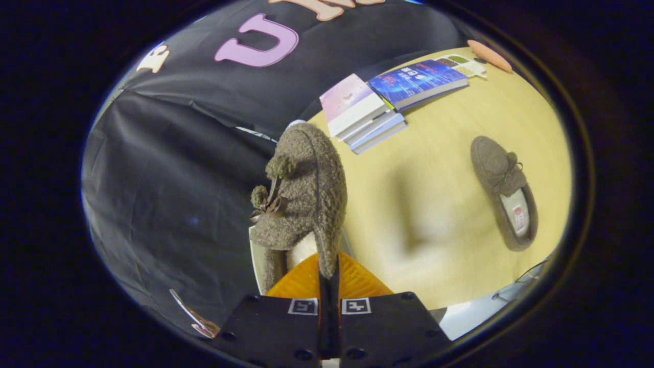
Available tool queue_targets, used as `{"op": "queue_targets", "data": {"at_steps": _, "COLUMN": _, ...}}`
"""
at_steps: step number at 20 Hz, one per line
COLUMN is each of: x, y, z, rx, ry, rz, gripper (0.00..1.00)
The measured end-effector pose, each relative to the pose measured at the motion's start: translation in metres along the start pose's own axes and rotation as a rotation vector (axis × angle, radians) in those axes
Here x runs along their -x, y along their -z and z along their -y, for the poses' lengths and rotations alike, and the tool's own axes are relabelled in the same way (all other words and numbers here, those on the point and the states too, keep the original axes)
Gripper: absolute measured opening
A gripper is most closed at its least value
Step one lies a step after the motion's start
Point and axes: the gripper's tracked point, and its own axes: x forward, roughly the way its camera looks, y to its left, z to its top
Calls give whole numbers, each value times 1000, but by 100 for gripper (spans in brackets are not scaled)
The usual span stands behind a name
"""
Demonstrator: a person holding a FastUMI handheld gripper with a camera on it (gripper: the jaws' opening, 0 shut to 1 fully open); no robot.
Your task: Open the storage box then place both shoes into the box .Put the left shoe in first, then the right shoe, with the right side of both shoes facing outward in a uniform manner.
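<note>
Stretching away under everything, the pale yellow wooden bench (460, 245) was the largest thing, with the booth's dark cloth wall (168, 179) hanging to its left. At the far end of the bench lay a loose stack of paperback books (368, 112), a pink cover beside a blue one.

Next in size was the grey-brown fleecy slipper with a pom-pom bow (306, 194), held up off the bench just ahead of the tongs (328, 278), toe pointing away and bow turned to the left. The tongs were clenched on it: both fingers pinched the thin edge of its collar near the heel, with almost no gap between them. Its curly pile and pale lining looked soft and light, so it would likely sag and swing from such a narrow hold; the firmer rim at the heel seemed the soundest place to take it, since the pile itself would slip or squash.

Its mate, a second grey-brown slipper with a tied bow and a pale insole (505, 194), lay sole-down on the bench well to the right, toe toward the books.

Smallest was a peach oval object (489, 55) at the far right end of the bench.
</note>
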Motion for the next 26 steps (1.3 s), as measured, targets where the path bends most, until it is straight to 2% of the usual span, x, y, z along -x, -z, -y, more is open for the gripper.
{"op": "queue_targets", "data": {"at_steps": 6, "x": -7, "y": 34, "z": -71, "rx": 43, "ry": -74, "rz": 5, "gripper": 3}}
{"op": "queue_targets", "data": {"at_steps": 11, "x": -50, "y": 79, "z": -104, "rx": 81, "ry": -63, "rz": -73, "gripper": 3}}
{"op": "queue_targets", "data": {"at_steps": 17, "x": -105, "y": 129, "z": -103, "rx": 120, "ry": 74, "rz": -151, "gripper": 4}}
{"op": "queue_targets", "data": {"at_steps": 26, "x": -169, "y": 171, "z": -85, "rx": 212, "ry": 283, "rz": -245, "gripper": 4}}
